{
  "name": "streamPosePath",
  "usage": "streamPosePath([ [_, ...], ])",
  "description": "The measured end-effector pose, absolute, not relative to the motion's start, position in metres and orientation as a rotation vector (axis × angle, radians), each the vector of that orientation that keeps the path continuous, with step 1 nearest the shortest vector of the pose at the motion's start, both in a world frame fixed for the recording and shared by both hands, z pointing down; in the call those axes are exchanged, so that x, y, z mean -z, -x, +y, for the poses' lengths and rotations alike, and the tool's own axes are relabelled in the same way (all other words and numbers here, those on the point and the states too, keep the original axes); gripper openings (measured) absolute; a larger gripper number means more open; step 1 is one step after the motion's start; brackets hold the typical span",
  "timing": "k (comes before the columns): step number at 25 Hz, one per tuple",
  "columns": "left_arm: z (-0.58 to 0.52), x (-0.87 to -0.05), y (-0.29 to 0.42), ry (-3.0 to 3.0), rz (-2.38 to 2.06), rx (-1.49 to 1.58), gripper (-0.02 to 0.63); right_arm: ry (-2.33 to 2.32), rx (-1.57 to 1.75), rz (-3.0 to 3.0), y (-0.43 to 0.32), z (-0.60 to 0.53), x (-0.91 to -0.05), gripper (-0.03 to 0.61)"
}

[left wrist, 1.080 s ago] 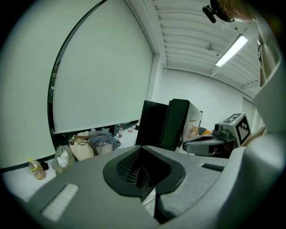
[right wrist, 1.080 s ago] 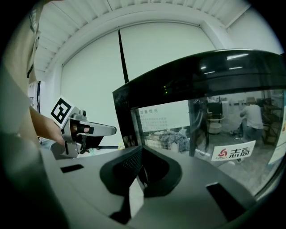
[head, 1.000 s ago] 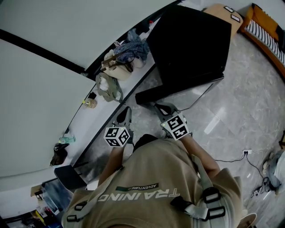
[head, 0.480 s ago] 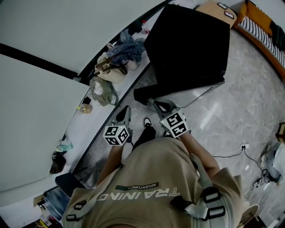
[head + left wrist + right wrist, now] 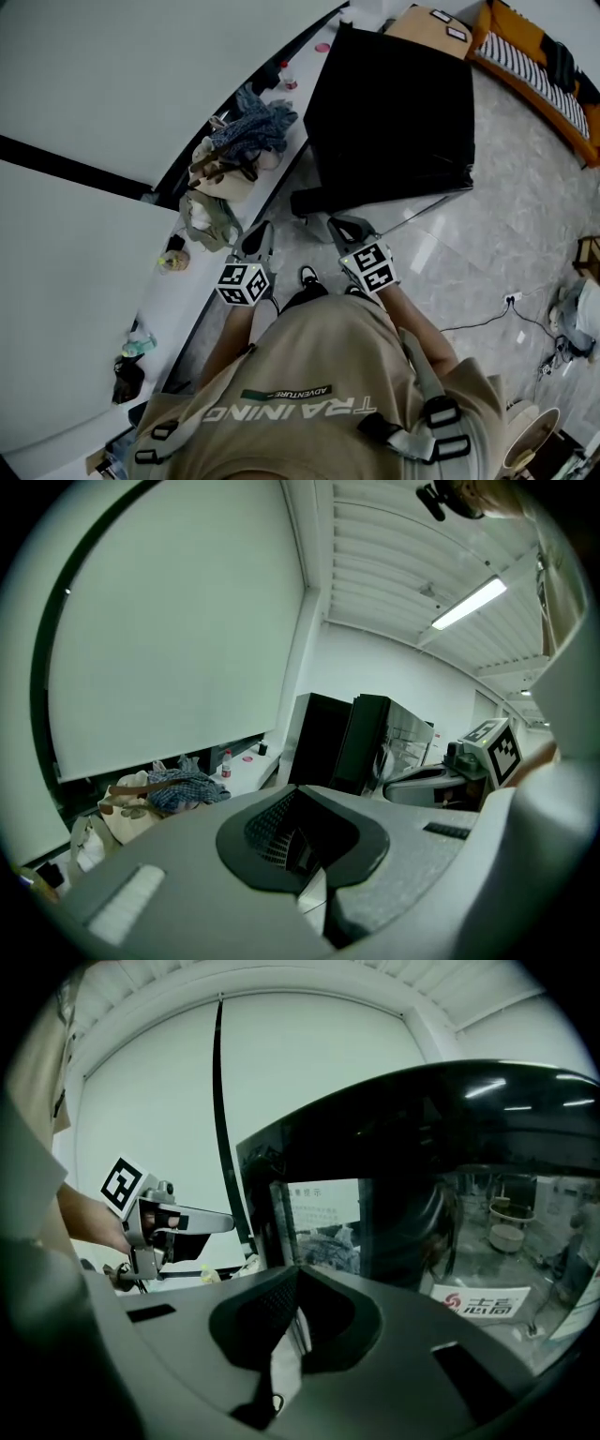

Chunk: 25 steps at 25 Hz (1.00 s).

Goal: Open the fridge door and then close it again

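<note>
The left gripper (image 5: 262, 231) and right gripper (image 5: 339, 225) both have their jaws pressed together on nothing. A tall, glossy black fridge (image 5: 394, 112) stands just ahead of the right gripper, forward and to the right of the left one.

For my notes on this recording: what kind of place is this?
Probably a workroom or office, not a home kitchen: a black glass-door fridge stands on a glossy tiled floor, bags and bottles sit on a long white ledge by the wall, and a tube light is overhead.
</note>
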<state>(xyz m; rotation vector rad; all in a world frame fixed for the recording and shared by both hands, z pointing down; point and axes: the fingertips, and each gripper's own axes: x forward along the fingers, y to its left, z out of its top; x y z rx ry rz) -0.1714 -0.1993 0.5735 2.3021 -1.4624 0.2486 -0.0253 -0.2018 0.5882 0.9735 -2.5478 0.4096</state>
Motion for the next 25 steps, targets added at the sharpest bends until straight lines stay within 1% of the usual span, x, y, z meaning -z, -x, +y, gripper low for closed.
streamPosePath([
  [15,-0.258,-0.587,0.190,-2.451,-1.188,-0.281,0.000,-1.289,-0.431,-2.390,0.027,-0.239,-0.595,-0.005],
  [25,-0.284,-0.582,0.177,-2.518,-1.056,-0.247,0.000,-1.372,-0.408,-2.331,0.024,-0.247,-0.597,-0.005],
])
